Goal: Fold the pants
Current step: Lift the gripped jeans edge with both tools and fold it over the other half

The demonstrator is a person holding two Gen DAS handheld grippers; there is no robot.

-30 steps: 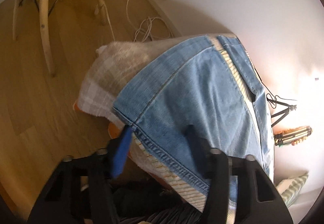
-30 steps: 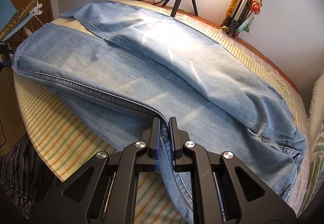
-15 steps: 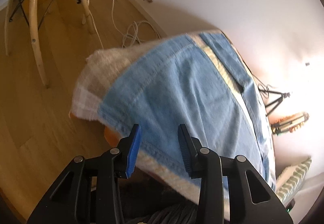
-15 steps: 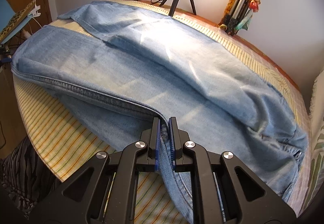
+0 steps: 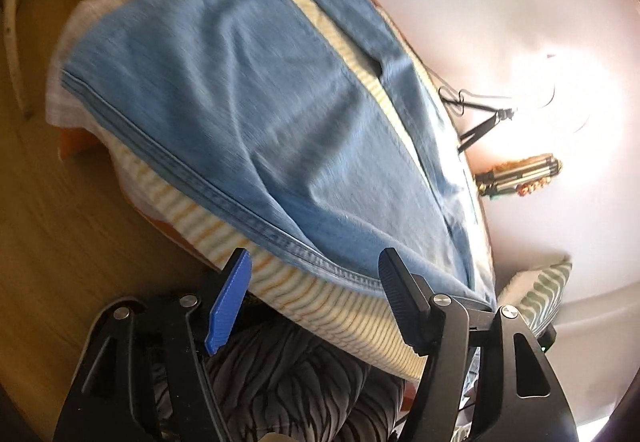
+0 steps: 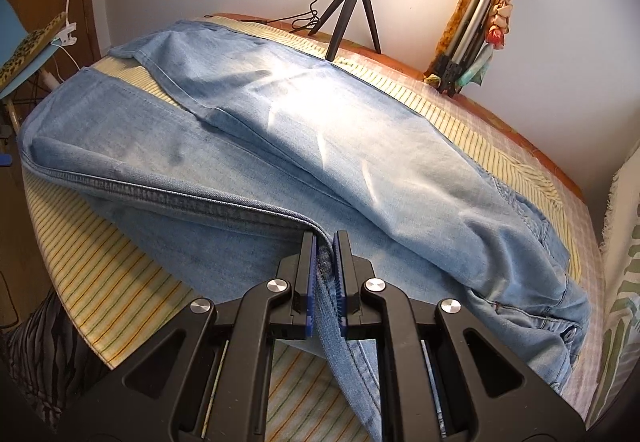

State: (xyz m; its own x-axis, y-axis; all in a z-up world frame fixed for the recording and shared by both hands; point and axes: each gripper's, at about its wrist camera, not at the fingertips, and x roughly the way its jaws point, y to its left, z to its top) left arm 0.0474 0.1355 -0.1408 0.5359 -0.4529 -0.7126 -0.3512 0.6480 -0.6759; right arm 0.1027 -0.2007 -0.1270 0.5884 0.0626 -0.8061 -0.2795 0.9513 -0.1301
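Note:
Light blue jeans (image 6: 320,130) lie spread on a striped cloth over a bed (image 6: 104,270), legs running to the far left, waist at the right. My right gripper (image 6: 324,242) is shut on the thick side seam of the near leg and lifts it a little. In the left wrist view the jeans (image 5: 256,114) fill the middle, with the seam running along the bed edge. My left gripper (image 5: 316,262) is open and empty, just short of that seam, touching nothing.
A ring light on a small black tripod (image 6: 352,2) stands at the back of the bed. A folded tripod with cloth (image 6: 476,26) leans on the wall. A blue chair (image 6: 24,54) stands at left. A patterned pillow (image 6: 624,282) lies at right. Wood floor (image 5: 60,242) lies below.
My left gripper has moved along the seam toward the waist and its jaws have opened wider. My right gripper stays shut on the seam and has shifted slightly.

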